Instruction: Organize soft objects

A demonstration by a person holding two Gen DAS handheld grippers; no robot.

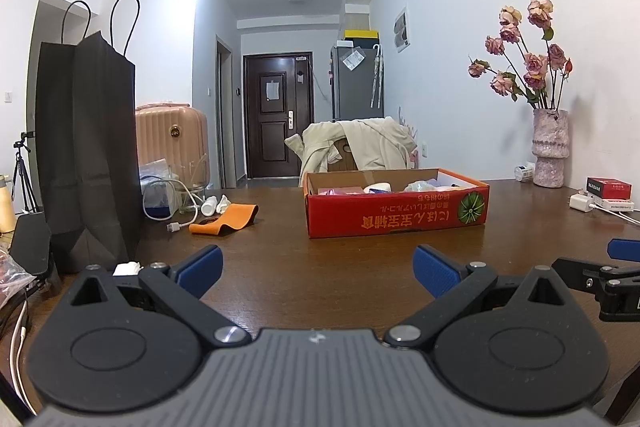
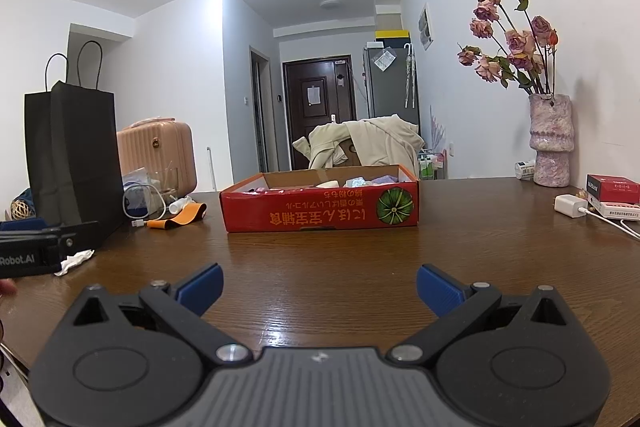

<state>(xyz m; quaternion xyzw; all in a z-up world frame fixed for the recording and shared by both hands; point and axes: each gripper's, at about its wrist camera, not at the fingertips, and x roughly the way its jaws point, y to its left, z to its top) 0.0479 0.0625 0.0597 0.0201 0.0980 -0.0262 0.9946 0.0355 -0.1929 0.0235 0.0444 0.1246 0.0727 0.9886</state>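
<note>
A red cardboard box [image 1: 396, 213] stands on the brown table and holds several soft pastel items [image 1: 420, 185]; it also shows in the right wrist view [image 2: 320, 213]. An orange soft strap [image 1: 224, 219] lies on the table left of the box, also in the right wrist view [image 2: 180, 219]. My left gripper [image 1: 318, 269] is open and empty, low over the table in front of the box. My right gripper [image 2: 319, 289] is open and empty, beside the left one and further right. A crumpled white tissue [image 2: 76, 261] lies by the left gripper.
A tall black paper bag [image 1: 88, 147] stands at the left. White cable and bottles [image 1: 188, 207] lie beside it. A vase of dried roses [image 1: 549, 147], a red packet [image 1: 608, 187] and a white charger [image 1: 580, 203] sit at the right. A chair with a cream coat [image 1: 360, 143] is behind the table.
</note>
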